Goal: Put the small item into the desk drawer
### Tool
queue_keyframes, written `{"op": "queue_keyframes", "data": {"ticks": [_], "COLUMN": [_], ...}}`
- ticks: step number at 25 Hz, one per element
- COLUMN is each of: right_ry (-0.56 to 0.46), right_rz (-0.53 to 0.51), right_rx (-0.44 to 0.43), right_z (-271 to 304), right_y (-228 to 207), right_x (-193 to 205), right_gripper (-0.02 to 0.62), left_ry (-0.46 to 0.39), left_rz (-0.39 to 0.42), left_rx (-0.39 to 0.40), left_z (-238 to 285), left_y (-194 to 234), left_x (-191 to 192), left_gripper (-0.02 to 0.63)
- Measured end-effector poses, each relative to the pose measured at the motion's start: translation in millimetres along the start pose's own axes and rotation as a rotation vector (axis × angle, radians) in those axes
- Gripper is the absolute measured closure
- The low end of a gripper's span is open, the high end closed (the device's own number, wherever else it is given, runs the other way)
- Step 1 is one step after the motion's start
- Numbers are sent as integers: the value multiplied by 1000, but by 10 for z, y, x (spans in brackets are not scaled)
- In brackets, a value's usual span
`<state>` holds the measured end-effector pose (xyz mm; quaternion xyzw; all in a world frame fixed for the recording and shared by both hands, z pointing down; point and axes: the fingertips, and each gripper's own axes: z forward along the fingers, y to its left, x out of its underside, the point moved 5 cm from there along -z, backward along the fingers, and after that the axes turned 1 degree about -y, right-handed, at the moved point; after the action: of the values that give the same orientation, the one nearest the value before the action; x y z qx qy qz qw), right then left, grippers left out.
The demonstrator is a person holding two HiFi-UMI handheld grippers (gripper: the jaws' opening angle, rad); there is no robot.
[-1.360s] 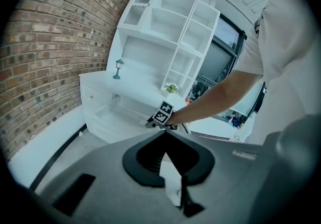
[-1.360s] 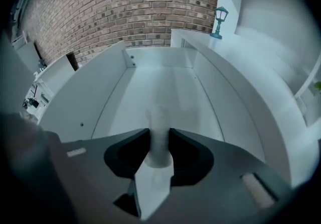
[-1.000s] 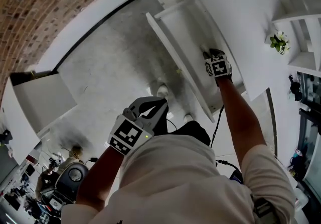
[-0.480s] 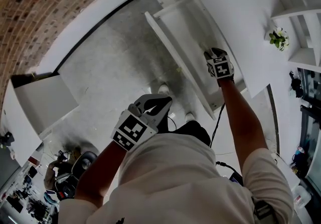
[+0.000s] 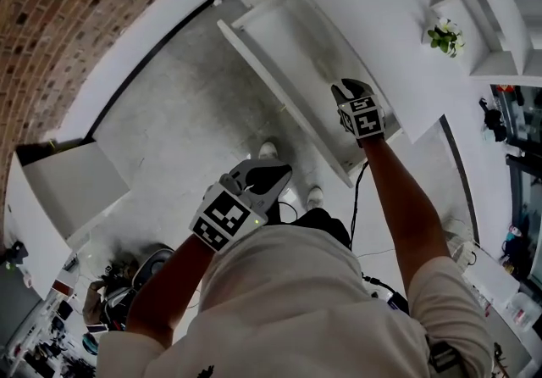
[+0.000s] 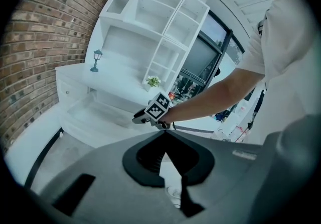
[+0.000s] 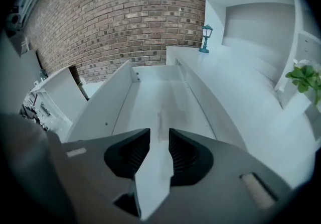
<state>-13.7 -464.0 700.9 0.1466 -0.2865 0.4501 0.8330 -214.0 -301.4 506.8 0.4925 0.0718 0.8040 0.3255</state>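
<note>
The white desk drawer is pulled out. My right gripper reaches into it near its right end. In the right gripper view the right gripper shows a gap between its jaws, which are closing with nothing between them. A small pale item lies on the drawer floor just beyond the fingertips. My left gripper hangs close to my body over the grey floor, away from the drawer. In its own view the left gripper has its tips touching and holds nothing.
A small potted plant and a teal lamp figurine stand on the white desk top. White shelves rise behind it against a brick wall. A white cabinet stands open at the left. My shoes are below the drawer.
The right gripper has drawn back slightly toward the drawer's near end. The left gripper stays by my body.
</note>
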Motion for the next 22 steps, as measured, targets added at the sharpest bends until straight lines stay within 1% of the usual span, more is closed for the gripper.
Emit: {"op": "queue_keyframes", "data": {"ticks": [1, 5, 11, 17, 22], "right_ry": [-11, -65, -123, -172, -204], "right_rz": [5, 18, 20, 7, 5], "right_rx": [-4, -23, -59, -100, -125], "right_z": [-74, -378, -876, -1529, -2139], "right_y": [7, 20, 75, 174, 291], "right_x": [35, 169, 458, 842, 1220], "right_gripper": [466, 525, 563, 584, 584], "left_ry": [2, 8, 3, -12, -40], "left_rz": [6, 33, 59, 89, 92], "left_rx": [6, 14, 5, -13, -25], "left_z": [36, 193, 424, 613, 666], "left_y": [-63, -297, -785, -1377, -1845], "left_x": [-1, 7, 30, 68, 80], "left_gripper": [601, 601, 601, 601, 601]}}
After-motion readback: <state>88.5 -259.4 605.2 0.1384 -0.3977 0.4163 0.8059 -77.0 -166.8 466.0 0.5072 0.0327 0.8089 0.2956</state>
